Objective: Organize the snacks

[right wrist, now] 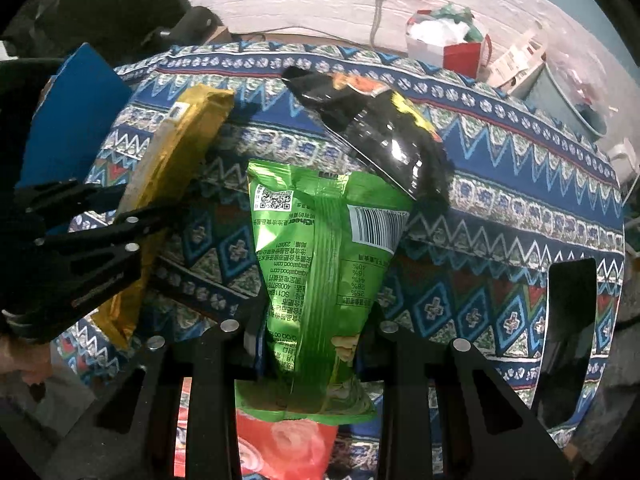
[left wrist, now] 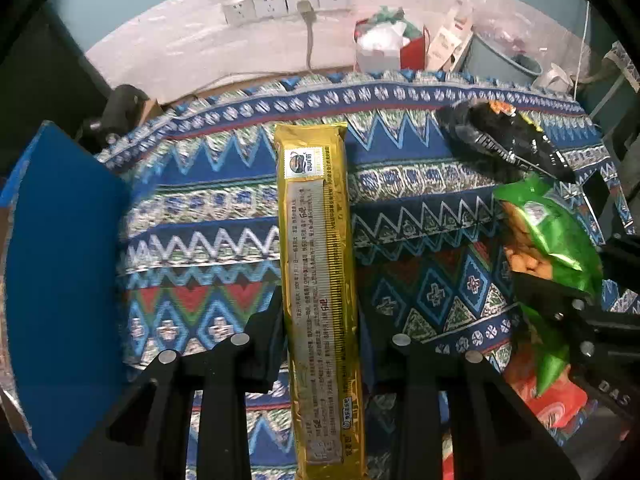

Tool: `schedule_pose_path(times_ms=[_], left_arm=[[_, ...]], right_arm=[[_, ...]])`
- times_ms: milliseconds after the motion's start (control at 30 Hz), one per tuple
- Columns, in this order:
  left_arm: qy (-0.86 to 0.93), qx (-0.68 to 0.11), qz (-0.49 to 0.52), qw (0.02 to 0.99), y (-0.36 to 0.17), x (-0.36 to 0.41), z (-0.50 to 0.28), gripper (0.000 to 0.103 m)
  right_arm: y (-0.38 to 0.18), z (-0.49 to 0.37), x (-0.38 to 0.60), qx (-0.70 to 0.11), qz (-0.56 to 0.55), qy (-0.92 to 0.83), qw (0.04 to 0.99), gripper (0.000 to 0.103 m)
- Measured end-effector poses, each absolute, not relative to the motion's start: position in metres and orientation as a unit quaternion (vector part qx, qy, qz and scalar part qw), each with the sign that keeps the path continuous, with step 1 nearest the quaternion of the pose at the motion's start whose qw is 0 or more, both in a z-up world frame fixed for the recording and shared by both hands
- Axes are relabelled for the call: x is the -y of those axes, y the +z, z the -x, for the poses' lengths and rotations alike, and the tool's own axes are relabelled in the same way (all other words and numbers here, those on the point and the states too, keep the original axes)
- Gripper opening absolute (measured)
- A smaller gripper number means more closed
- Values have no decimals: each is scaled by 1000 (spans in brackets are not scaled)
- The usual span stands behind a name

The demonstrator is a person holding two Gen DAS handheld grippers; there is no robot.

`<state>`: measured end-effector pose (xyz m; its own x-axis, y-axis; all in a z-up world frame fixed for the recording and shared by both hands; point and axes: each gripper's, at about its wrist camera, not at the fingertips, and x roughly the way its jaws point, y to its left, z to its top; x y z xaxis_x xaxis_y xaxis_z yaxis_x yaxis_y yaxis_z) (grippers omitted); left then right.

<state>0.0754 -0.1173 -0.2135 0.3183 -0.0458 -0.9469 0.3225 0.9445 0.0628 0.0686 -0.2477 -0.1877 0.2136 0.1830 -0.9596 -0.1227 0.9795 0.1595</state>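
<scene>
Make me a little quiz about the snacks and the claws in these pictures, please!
1. True or false: the left claw is shut on the gold packet.
2. Which bag does the right claw hold: A red, B green, C black?
3. Fill in: the black bag lies on the patterned ____.

Key: 1 true. 2 B, the green bag. 3 cloth.

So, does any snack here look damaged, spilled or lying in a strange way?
Nothing looks torn or spilled. The left gripper is shut on the long gold packet, and the right gripper is shut on the green snack bag. The black snack bag lies crumpled and askew on the patterned cloth, partly across the green bag's top corner.
</scene>
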Motion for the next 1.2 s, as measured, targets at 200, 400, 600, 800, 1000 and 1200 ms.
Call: schedule_pose_path(times_ms=[200, 400, 600, 800, 1000, 1200], left_arm=[[-108, -550, -119, 820, -185, 102, -66, 32], [-99, -532, -111, 834, -162, 82, -63, 32], [-87, -508, -115, 849, -139, 67, -56, 32], [-89, -488, -112, 861, -118, 57, -47, 32], [-89, -468, -108, 873, -97, 47, -38, 32], [-82, -451, -109, 882, -83, 37, -34, 32]], right_arm=[[-174, -73, 229, -606, -15, 108, 788, 29], [-154, -75, 215, -589, -10, 116, 800, 29], [-132, -74, 205, -569, -6, 123, 813, 29], [-108, -72, 193, -548, -6, 130, 826, 29], [-86, -71, 184, -528, -11, 137, 838, 29], [-72, -71, 175, -515, -12, 147, 845, 29]])
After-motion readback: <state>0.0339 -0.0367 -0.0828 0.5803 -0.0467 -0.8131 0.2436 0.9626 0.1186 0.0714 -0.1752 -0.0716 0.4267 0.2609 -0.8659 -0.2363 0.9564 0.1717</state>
